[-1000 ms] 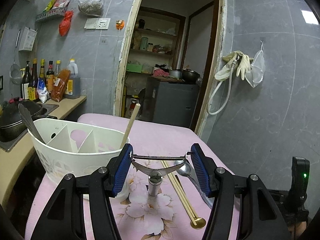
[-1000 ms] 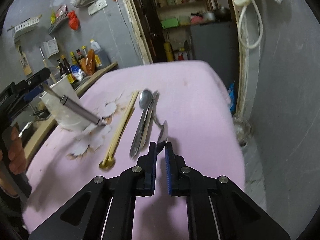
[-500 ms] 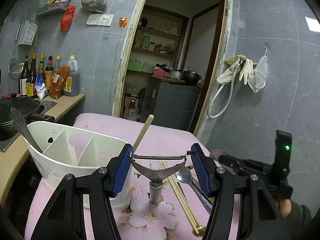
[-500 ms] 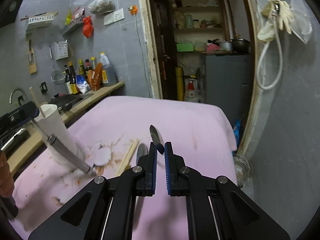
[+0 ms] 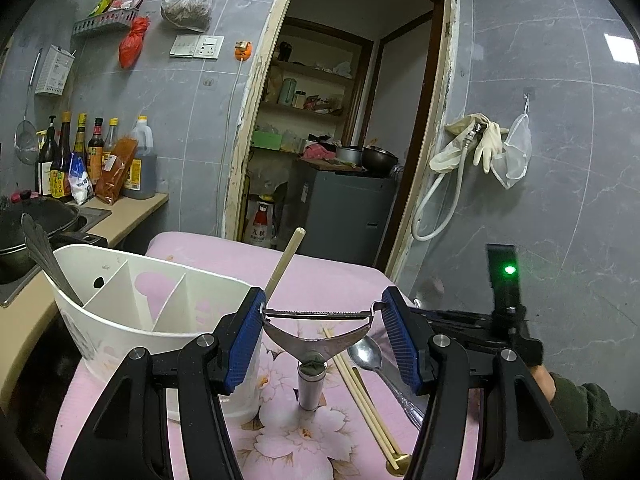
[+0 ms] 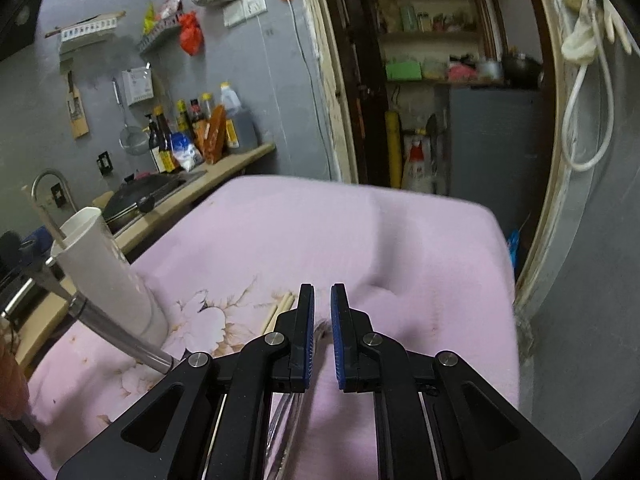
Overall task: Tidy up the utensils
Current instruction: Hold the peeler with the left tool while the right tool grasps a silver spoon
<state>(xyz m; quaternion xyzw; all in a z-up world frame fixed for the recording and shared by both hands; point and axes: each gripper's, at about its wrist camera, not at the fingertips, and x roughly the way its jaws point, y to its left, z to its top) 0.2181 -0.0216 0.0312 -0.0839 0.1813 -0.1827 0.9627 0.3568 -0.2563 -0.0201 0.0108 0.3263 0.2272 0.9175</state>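
the peeler (image 5: 316,330) is clamped by its blade head between the left gripper (image 5: 322,332) pads, handle hanging down over the pink floral cloth (image 5: 280,440), just beside the white divided holder (image 5: 152,320). chopsticks (image 5: 364,396) and a spoon (image 5: 366,354) lie on the cloth nearby. the right gripper (image 6: 322,334) has its fingers slightly apart, holding nothing visible.

A steel peeler (image 5: 316,330) hangs head-up, its serrated blade level and its round handle pointing down at the pink floral cloth. Beside it stands a white divided caddy (image 5: 152,320) — a spoon (image 5: 44,256) leans in its far-left compartment, a chopstick (image 5: 282,266) at its right end. Paired chopsticks (image 5: 362,392) and a spoon (image 5: 370,356) lie flat to the right.
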